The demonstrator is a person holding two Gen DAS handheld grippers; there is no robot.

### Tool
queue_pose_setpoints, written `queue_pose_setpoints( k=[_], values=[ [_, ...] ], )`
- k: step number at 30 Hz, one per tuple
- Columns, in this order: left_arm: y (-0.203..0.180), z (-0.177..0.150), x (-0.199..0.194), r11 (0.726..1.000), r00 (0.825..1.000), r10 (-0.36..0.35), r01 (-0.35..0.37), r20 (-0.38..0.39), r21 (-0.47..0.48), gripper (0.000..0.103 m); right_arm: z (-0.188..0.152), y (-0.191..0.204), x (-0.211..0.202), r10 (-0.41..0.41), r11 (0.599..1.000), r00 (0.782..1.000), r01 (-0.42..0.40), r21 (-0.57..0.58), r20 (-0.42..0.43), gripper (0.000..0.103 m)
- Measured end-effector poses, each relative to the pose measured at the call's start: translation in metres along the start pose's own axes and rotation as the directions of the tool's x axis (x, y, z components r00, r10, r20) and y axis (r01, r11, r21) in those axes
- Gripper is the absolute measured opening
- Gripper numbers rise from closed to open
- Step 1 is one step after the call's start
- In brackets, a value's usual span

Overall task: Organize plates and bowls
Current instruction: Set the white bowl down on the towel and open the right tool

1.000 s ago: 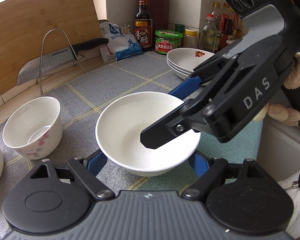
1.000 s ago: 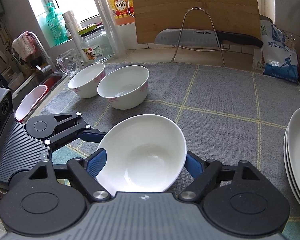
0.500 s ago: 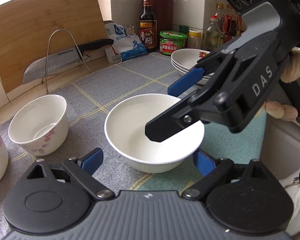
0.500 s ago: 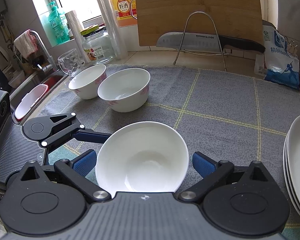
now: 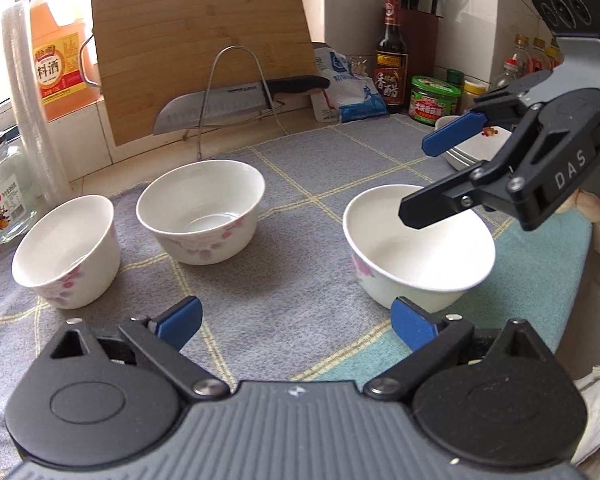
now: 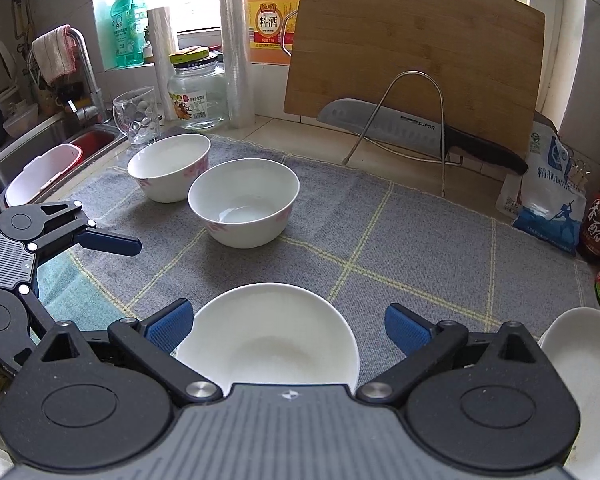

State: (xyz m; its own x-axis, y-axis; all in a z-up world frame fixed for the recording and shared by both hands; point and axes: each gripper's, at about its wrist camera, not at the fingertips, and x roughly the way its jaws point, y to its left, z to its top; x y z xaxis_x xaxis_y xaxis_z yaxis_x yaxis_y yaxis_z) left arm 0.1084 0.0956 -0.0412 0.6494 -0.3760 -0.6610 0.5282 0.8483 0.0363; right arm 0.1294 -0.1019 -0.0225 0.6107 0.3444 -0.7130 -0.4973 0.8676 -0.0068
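Observation:
Three white bowls with pink flowers stand on the grey mat. The near bowl [image 5: 420, 252] [image 6: 272, 340] sits on the mat by itself. My left gripper [image 5: 296, 322] is open and empty, drawn back to the left of it. My right gripper [image 6: 286, 326] is open and straddles this bowl without touching it; it also shows in the left wrist view [image 5: 440, 172], hovering over the bowl. The middle bowl [image 5: 200, 212] [image 6: 244, 200] and the far bowl [image 5: 66, 250] [image 6: 168, 166] stand side by side. A stack of white plates [image 5: 476, 146] [image 6: 584, 376] lies at the right.
A knife on a wire rack [image 6: 420, 128] and a wooden cutting board [image 6: 412, 56] stand at the back. Bottles and jars [image 5: 390, 68] line the back right. A glass jar [image 6: 196, 94], a glass mug [image 6: 137, 116] and the sink [image 6: 40, 148] are at the left.
Both grippers opened and let go of the near bowl, which now rests on the mat. The left gripper pulled back and swung left; the right gripper rose and backed off.

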Motion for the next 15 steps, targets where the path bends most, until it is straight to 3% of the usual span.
queue_pose_setpoints(
  k=[6,15],
  values=[
    [0.017,0.002,0.007,0.994,0.994,0.105,-0.105,0.016,-0.012,0.1,0.017,0.006,0.01,0.005,0.999,1.0,-0.005,-0.048,-0.004,0.103],
    [0.037,0.01,0.033,0.98,0.984,0.18,-0.177,0.018,-0.088,0.1,0.05,0.009,0.029,0.006,0.994,1.0,-0.005,-0.114,0.013,0.103]
  ],
)
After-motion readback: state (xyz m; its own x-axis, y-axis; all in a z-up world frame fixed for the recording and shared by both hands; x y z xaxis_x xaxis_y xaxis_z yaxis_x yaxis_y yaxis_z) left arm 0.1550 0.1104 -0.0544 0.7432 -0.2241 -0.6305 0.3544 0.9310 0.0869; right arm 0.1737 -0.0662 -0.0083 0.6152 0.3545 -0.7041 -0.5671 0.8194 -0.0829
